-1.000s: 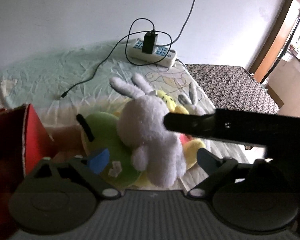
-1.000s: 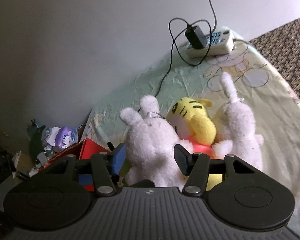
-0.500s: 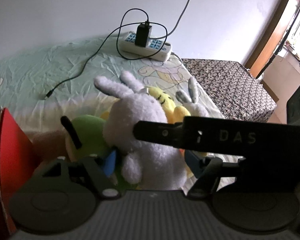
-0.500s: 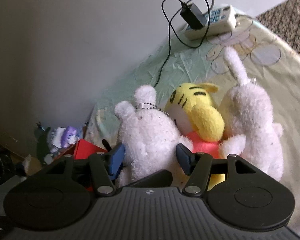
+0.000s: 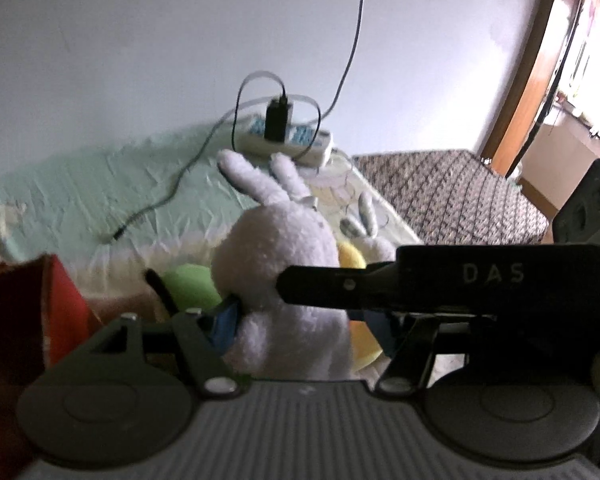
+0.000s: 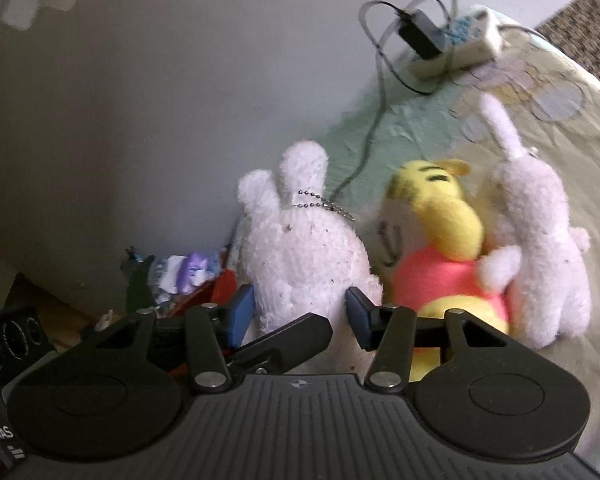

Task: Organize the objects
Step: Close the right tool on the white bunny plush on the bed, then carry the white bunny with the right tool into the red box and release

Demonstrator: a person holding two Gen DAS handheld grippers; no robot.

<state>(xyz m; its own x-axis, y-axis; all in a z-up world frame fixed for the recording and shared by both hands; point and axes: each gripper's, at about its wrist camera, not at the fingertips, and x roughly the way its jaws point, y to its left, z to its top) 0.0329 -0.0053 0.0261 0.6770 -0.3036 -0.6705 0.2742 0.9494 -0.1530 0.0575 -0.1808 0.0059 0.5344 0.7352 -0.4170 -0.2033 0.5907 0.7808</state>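
Note:
A white plush rabbit (image 5: 276,248) with a bead chain (image 6: 324,204) is held up between both grippers. My right gripper (image 6: 300,314) is shut on its lower body, blue pads on either side. From the other side, my left gripper (image 5: 300,324) has its blue pads pressed against the same rabbit. One right finger (image 5: 340,284) crosses the left wrist view as a black bar. On the bed behind lie a yellow plush (image 6: 444,240) in a pink shirt, a second white rabbit (image 6: 540,248) and a green plush (image 5: 188,284).
A red box (image 5: 60,312) stands at the left, close to the grippers. A power strip (image 5: 288,140) with a black charger and a trailing cable lies on the pale green sheet (image 5: 80,192) by the wall. A patterned surface (image 5: 452,200) is at the right. Small clutter (image 6: 180,276) sits beyond the box.
The left gripper's pads have come together from wide apart onto the white rabbit. The rabbit, held by the right gripper, has risen above the other plush toys.

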